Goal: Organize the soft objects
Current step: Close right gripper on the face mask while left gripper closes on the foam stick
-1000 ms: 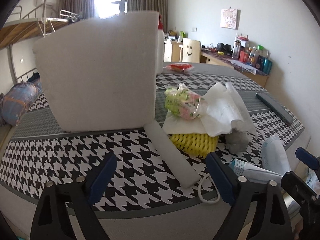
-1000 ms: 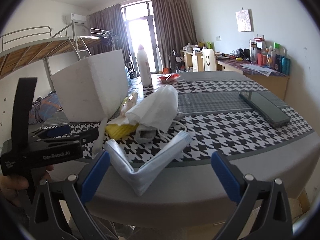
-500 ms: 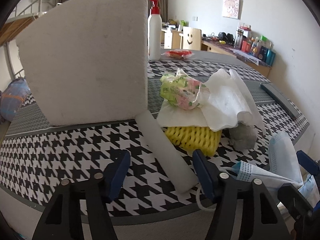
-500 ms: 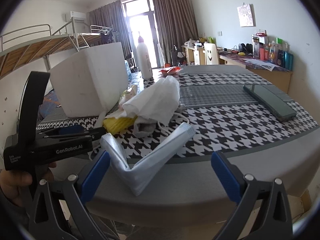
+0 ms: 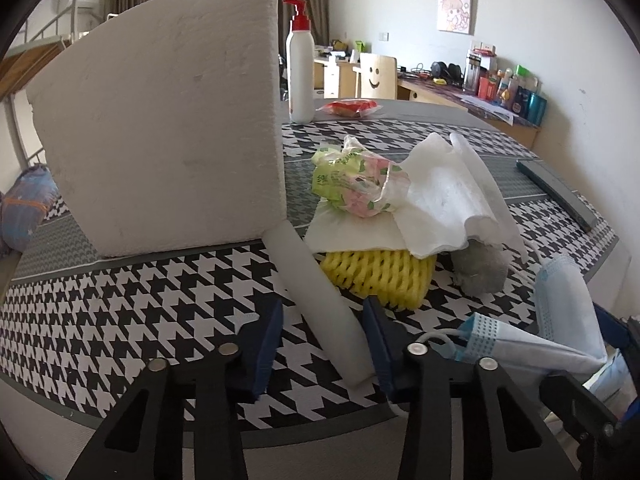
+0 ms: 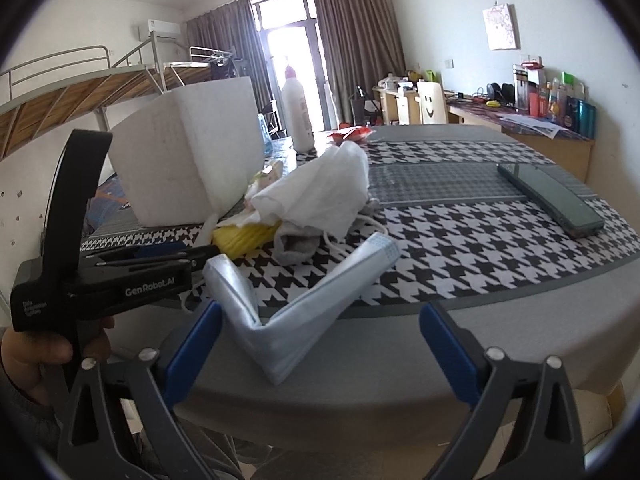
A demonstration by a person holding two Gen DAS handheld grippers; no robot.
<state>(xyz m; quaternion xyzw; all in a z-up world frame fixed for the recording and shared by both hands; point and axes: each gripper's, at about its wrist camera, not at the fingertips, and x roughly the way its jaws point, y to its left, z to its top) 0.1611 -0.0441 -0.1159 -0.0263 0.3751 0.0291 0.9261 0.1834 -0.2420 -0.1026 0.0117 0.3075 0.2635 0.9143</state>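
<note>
A white foam strip [image 5: 320,304] lies on the houndstooth table, its near end between the fingers of my left gripper [image 5: 324,344]; the jaws stand close on either side of it, contact unclear. Beside it sit a yellow foam net [image 5: 380,276], white tissues [image 5: 440,200], a green-pink plastic packet [image 5: 356,184] and a grey cloth [image 5: 480,268]. A blue face mask [image 6: 312,304] lies folded at the table's near edge, in front of my open right gripper [image 6: 320,344]. It also shows in the left wrist view [image 5: 540,332].
A large white foam block [image 5: 168,128] stands at the left behind the strip. A white pump bottle [image 5: 301,68] and a red packet [image 5: 348,107] sit further back. A dark flat case [image 6: 552,200] lies at the right. The table's edge [image 6: 400,364] is right before my right gripper.
My left gripper has moved forward to the foam strip and its jaws have narrowed around the strip's near end. The right gripper has barely moved.
</note>
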